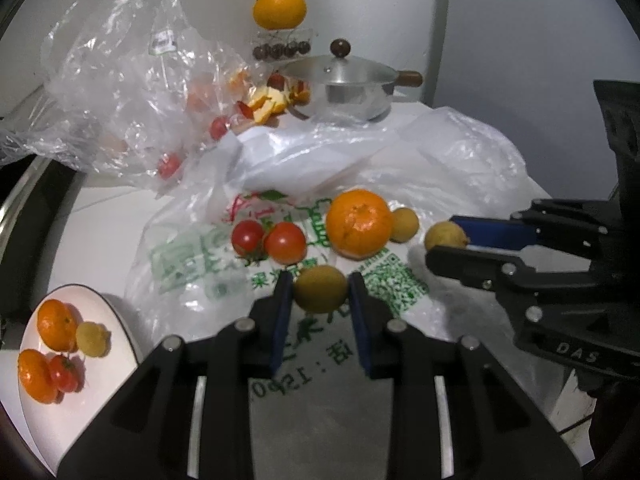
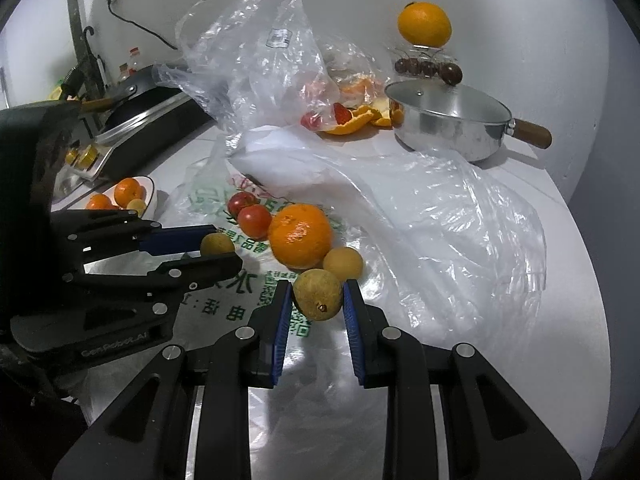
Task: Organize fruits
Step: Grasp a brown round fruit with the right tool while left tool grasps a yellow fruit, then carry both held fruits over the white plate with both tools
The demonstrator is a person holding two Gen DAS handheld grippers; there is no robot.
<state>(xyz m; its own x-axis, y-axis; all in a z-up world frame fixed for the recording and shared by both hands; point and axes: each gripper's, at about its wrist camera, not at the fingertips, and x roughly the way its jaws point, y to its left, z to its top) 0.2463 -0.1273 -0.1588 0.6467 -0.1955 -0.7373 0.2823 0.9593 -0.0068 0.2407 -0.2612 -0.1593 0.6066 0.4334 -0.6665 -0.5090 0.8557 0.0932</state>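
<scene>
On the bag-strewn worktop point(image 1: 100, 208), your left gripper point(image 1: 320, 292) and right gripper point(image 2: 317, 296) each pinch a small yellow-brown fruit; knock them together and either could slip.

Both grippers point forward and down over the table. The left gripper point(image 1: 320, 288) has its blue pads clamped on a small yellow-brown fruit point(image 1: 320, 289), one pad on each side. The right gripper point(image 2: 317, 294) grips a second fruit point(image 2: 318, 295) of the same kind the same way. The two grippers sit near each other, side by side, each visible at the edge of the other's view.
</scene>
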